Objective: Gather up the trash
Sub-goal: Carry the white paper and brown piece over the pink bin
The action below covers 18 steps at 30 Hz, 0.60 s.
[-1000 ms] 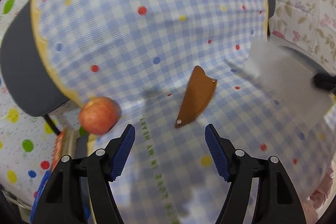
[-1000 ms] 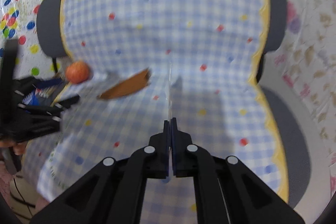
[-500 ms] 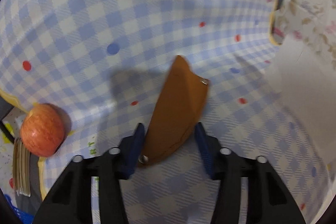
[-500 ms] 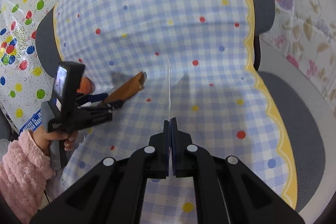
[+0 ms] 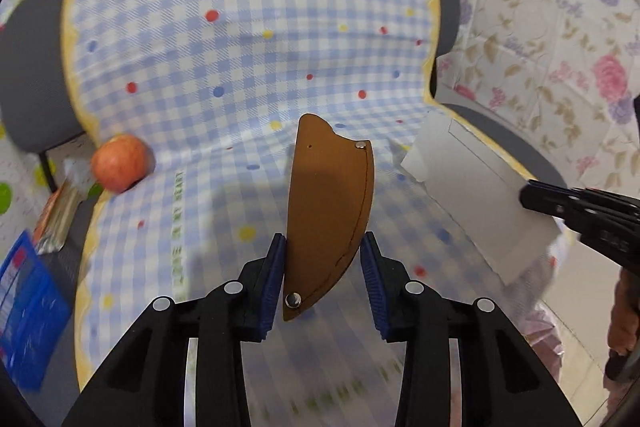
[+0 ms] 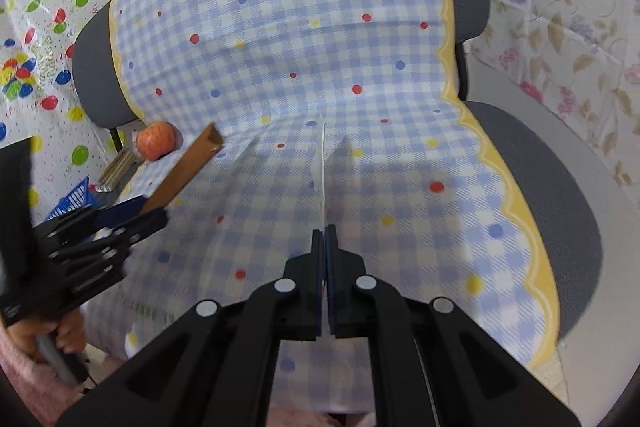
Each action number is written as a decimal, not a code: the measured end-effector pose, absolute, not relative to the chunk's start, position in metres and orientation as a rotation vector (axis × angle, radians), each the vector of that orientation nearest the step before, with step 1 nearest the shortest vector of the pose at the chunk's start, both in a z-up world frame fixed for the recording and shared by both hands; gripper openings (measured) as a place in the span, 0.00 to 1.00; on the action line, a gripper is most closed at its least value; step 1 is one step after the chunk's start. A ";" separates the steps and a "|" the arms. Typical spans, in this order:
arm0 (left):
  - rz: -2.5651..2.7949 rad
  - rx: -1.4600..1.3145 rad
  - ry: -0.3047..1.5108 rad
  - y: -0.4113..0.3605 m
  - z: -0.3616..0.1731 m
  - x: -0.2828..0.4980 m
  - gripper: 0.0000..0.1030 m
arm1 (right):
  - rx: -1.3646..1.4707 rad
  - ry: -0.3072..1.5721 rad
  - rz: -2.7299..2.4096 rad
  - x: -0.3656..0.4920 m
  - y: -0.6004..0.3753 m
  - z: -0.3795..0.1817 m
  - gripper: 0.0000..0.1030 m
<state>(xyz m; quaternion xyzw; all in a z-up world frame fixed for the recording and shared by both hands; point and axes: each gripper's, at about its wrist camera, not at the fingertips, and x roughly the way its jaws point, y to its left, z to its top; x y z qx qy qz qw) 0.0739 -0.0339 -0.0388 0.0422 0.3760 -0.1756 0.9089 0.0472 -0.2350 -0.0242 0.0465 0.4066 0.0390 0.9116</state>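
Note:
A brown leather sheath stands on edge between the blue pads of my left gripper, whose jaws are closing on it. From the right wrist view the sheath juts up out of the left gripper, lifted off the checked cloth. My right gripper is shut on a white paper sheet, seen edge-on there. In the left wrist view the same paper hangs flat from the right gripper at the right.
A red apple lies at the left edge of the chair's blue checked cloth. A blue basket and a foil packet sit on the floor to the left. A hand in a pink sleeve holds the left gripper.
My left gripper went forward over the sheath, closed its jaws around it and then drew back with the sheath raised. The right gripper stayed shut on the paper and shifted a little.

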 end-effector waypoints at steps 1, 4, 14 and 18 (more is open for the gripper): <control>-0.356 0.088 0.767 -0.034 -0.037 0.065 0.38 | 0.076 0.831 0.061 0.039 -0.235 -0.024 0.02; -0.363 0.054 0.761 -0.033 -0.034 0.042 0.38 | 0.062 0.830 0.037 0.022 -0.238 -0.024 0.02; -0.452 0.079 0.735 -0.060 -0.023 -0.037 0.38 | 0.116 0.825 -0.036 -0.063 -0.267 -0.020 0.02; -0.541 0.104 0.740 -0.087 -0.020 -0.068 0.38 | 0.111 0.821 -0.080 -0.100 -0.277 -0.017 0.02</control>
